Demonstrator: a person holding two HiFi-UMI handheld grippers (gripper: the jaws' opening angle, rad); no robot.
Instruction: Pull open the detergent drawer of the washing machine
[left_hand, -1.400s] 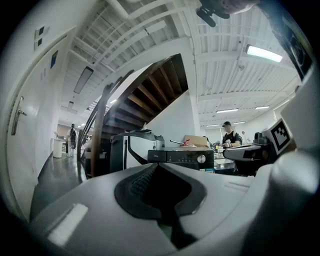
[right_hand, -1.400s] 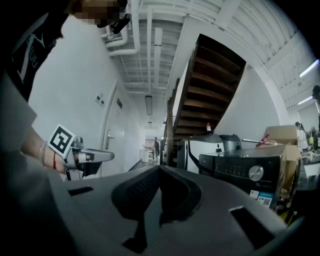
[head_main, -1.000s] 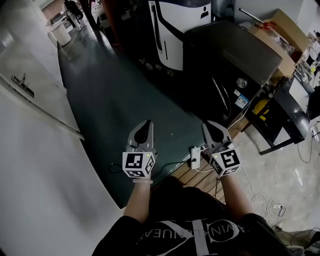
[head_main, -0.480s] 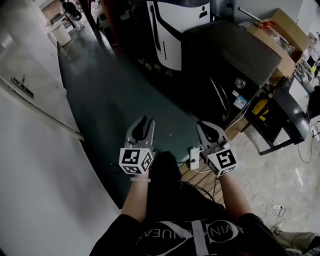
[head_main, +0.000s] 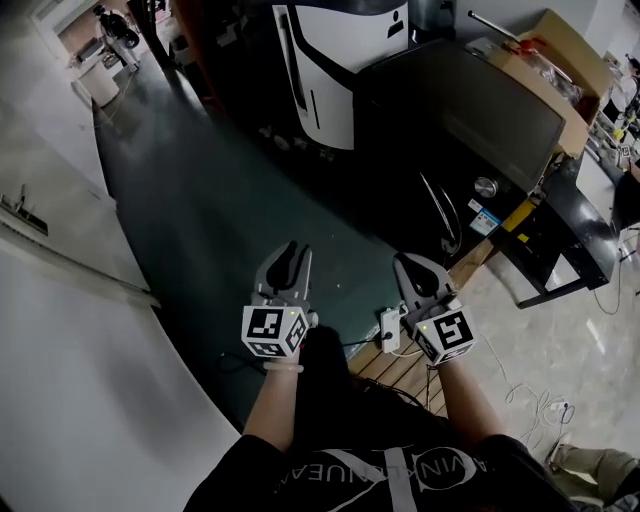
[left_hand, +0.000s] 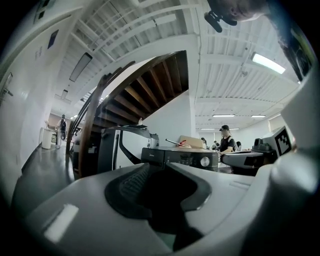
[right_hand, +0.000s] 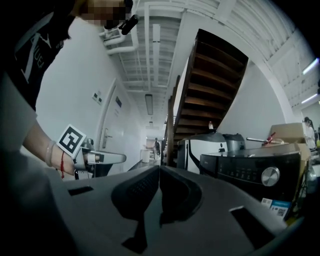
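The black washing machine (head_main: 470, 110) stands at upper right, with a silver dial (head_main: 486, 186) on its dark control panel; the detergent drawer cannot be distinguished there. The dark green floor (head_main: 220, 200) runs beside a white wall (head_main: 60, 380). A white power strip (head_main: 390, 325) and a wooden pallet (head_main: 395, 365) lie before the machine. The left hand-held gripper (head_main: 290, 250) is released and empty. The right hand-held gripper (head_main: 410, 265) is clenched and empty. Both are well apart from the machine.

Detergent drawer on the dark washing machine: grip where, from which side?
Grip the panel section left of the knob on the washing machine, probably the drawer front; no handle recess discernible. Come level from the front: the face is vertical, so it should pull outward.
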